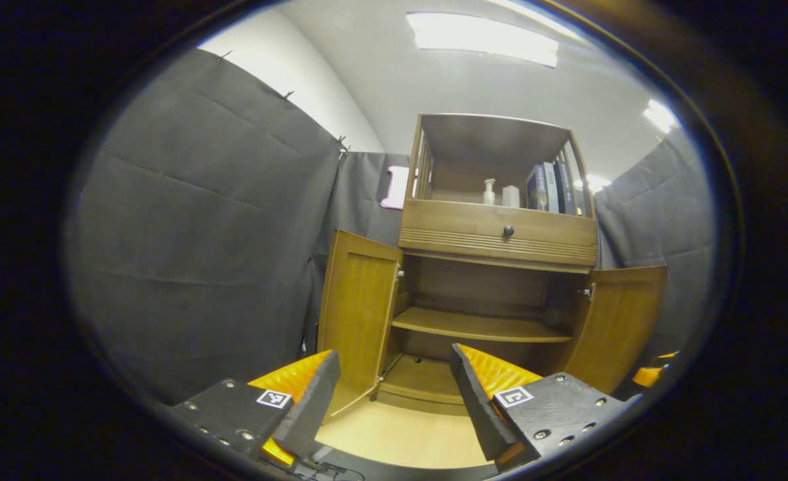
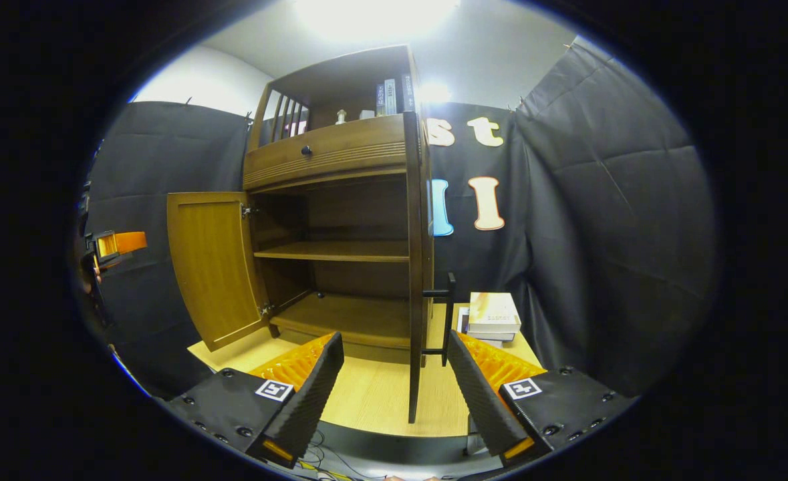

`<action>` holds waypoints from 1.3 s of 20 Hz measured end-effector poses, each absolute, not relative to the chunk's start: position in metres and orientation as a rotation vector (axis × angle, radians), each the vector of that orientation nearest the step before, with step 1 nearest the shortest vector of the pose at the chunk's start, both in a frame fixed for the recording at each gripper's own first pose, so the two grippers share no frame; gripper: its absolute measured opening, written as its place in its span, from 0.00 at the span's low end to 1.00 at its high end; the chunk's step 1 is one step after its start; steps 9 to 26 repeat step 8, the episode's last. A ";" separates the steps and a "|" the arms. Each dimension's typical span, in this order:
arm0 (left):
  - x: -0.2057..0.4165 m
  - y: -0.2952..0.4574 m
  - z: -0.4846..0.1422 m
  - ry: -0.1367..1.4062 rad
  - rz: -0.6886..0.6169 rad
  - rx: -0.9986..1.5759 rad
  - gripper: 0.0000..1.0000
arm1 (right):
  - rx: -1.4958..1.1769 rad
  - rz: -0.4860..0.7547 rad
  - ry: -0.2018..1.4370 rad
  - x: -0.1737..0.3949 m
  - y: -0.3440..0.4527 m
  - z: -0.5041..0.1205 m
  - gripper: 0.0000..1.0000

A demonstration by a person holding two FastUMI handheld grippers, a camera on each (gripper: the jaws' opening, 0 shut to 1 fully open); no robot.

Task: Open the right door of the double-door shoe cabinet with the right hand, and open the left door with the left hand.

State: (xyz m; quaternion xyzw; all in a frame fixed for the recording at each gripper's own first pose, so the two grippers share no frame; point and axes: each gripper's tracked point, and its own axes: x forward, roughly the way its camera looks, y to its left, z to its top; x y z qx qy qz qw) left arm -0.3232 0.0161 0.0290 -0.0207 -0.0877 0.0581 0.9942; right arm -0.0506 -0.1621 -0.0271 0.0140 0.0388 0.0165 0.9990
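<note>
While both doors hung swung out, the cabinet stood on a pale wood floor against black cloth walls, white ceiling with bright light panels overhead. Left door wide open, right door wide open too; in the right gripper view the right door was seen edge-on with its black handle facing out. Inside: one middle shelf and a bottom board, both bare. Drawer with a dark knob above the doors; open top shelf held books and two small white bottles. A stack of books lay on the floor just beside the cabinet, by the wall. Left gripper had jaws spread apart, holding nothing, well back from the cabinet. Right gripper likewise spread wide, empty, the door edge between its fingers in view but not touching.
</note>
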 end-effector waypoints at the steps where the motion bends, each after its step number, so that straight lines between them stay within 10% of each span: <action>1: -0.314 0.014 0.026 -0.172 0.098 -0.053 0.94 | 0.028 0.023 0.077 -0.049 -0.161 -0.026 0.94; 26: -0.259 0.029 0.014 -0.149 0.024 -0.029 0.94 | 0.034 -0.006 0.073 -0.028 -0.116 -0.013 0.93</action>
